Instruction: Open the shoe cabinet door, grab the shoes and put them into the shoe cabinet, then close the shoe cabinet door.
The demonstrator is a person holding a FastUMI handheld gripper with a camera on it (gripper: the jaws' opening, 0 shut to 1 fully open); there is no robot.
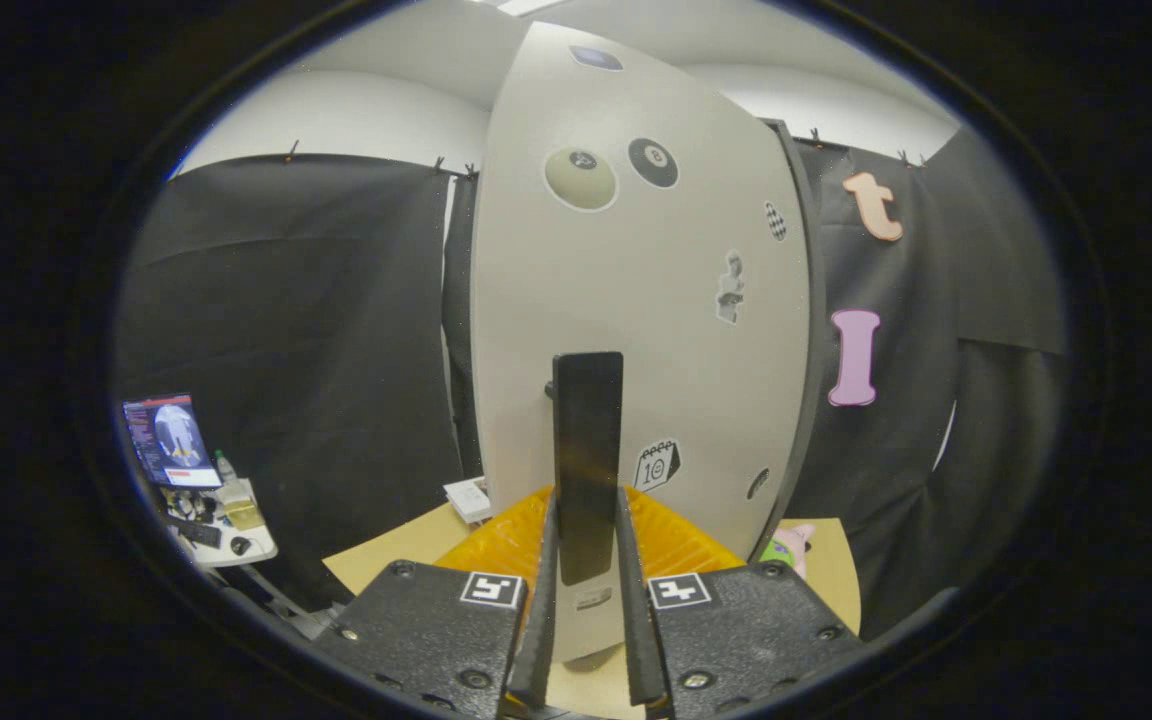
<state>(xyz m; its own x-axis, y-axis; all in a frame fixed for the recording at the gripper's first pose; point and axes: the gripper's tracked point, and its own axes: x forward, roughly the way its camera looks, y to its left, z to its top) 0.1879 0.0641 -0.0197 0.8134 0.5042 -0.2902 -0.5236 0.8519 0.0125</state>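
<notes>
Gripper [586, 600] at the bottom centre of the frame, fingers [541, 600] narrowly parted and flanking the lower end of a tall black bar handle [588, 460] — both seem to touch its sides, though firm pressure cannot be confirmed. Handle upright, mounted on a pale grey shoe cabinet door [646, 300] that rises through the middle of the frame up to its top. Door face dotted with stickers: a cream billiard-ball sticker [581, 178] and a black eight-ball sticker [653, 162] side by side in the upper centre, a small checkered sticker [776, 220] toward the door's right edge, a grey figure sticker [731, 288] below that, and a calendar sticker [656, 466] just right of the handle. Dark cabinet edge [816, 330] running along the right side of the door.

Behind the fingers, at lower centre, an orange ribbed plastic sheet [686, 545] lying on a tan tabletop [406, 550]. Small white box [468, 498] on the tabletop left of the door's foot; a pink and green plush toy [788, 545] at lower right beside the door. No shoes identifiable.

Lower left of the frame — a lit laptop screen [170, 440] on a small white side table [236, 545] cluttered with small items. Black cloth booth wall [286, 320] across left and right.
</notes>
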